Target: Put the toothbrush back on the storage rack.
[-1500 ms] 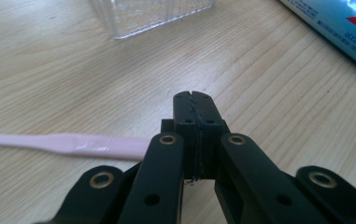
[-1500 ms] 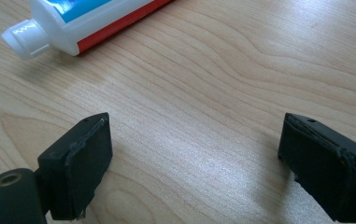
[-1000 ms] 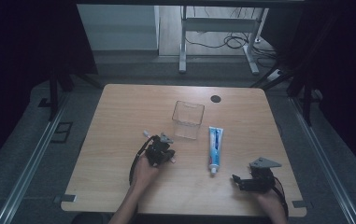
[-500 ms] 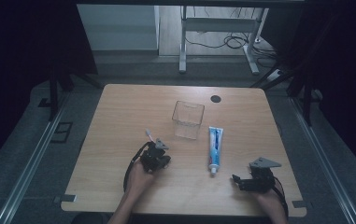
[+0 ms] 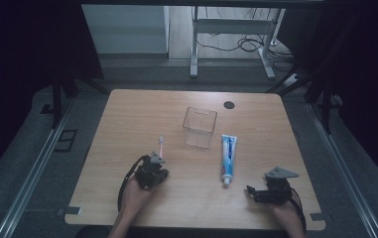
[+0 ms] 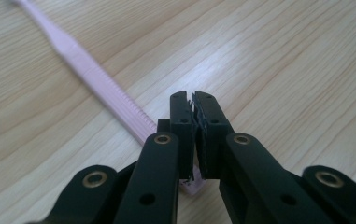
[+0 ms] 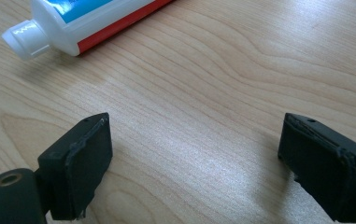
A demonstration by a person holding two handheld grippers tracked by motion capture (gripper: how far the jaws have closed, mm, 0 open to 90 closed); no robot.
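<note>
Toothbrush [image 5: 160, 146] lies left of table [image 5: 127, 119] centre, left gripper [image 5: 153, 167] at its near end. Left gripper view: jaws pressed together over the pink handle [image 6: 96, 79], not clearly gripping it. Right gripper view: right gripper [image 7: 199, 163] wide, toothpaste [image 7: 73, 23] beyond.

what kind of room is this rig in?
Probably a lab or data-collection workspace, not a home: a bare wooden table ringed by dark curtains, floor rails alongside it, and loose cables under a metal desk frame behind.
</note>
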